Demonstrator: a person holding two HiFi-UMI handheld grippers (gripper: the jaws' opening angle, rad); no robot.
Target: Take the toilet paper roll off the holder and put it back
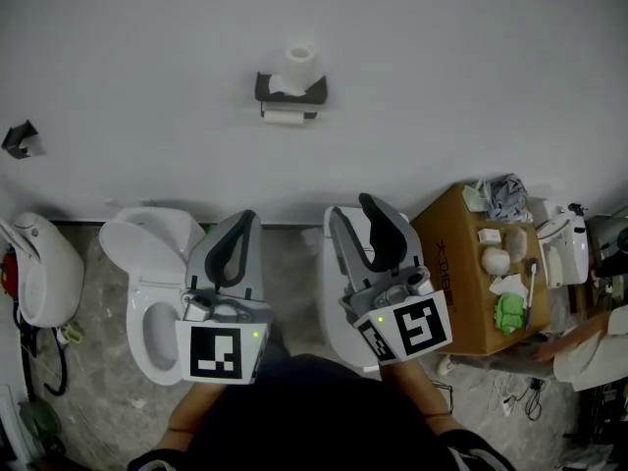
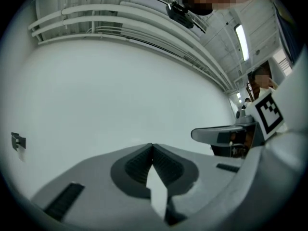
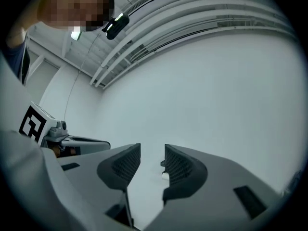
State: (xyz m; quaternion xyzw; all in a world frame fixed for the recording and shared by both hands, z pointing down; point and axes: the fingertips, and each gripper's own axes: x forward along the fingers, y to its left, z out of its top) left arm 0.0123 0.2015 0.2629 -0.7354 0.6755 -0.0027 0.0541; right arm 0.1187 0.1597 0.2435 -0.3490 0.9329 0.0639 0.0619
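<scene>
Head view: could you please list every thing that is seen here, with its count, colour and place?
toilet paper roll: 1, white, upright on top of the holder
holder: 1, dark, on the white wall, white paper under it
small bracket: 1, dark, on the wall at left
toilet: 1, white, low at left
cardboard box: 1, brown, low at right, small items on top
left hand-held gripper: 1, grey, jaws shut, empty
right hand-held gripper: 1, grey, jaws apart, nothing between them
</scene>
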